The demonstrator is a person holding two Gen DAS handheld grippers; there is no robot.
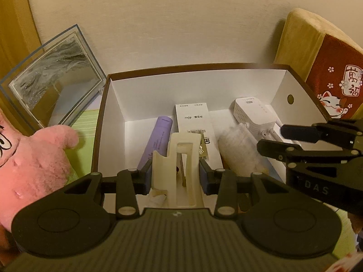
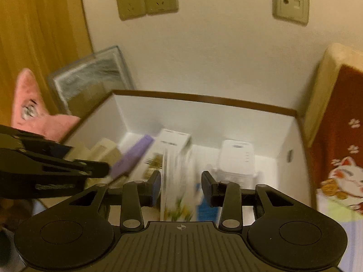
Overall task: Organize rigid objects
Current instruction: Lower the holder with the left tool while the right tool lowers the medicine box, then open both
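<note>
My left gripper (image 1: 175,176) is shut on a cream plastic holder (image 1: 181,158), held upright over the near end of a brown-rimmed white box (image 1: 181,66). On the box floor lie a purple tube (image 1: 156,140), a white carton (image 1: 195,122) and a white adapter (image 1: 254,111). My right gripper (image 2: 181,181) stands open over the same box. A blurred white packet (image 2: 177,181) hangs between its jaws, with a gap at the right pad. In the left wrist view the right gripper (image 1: 270,138) reaches in from the right. In the right wrist view the left gripper (image 2: 90,158) shows at the left.
A pink plush toy (image 1: 34,163) sits left of the box. A glass-framed picture (image 1: 54,77) leans on the wall behind it. A red cushion with a cat print (image 1: 329,72) stands at the right. Wall sockets (image 2: 147,0) are above.
</note>
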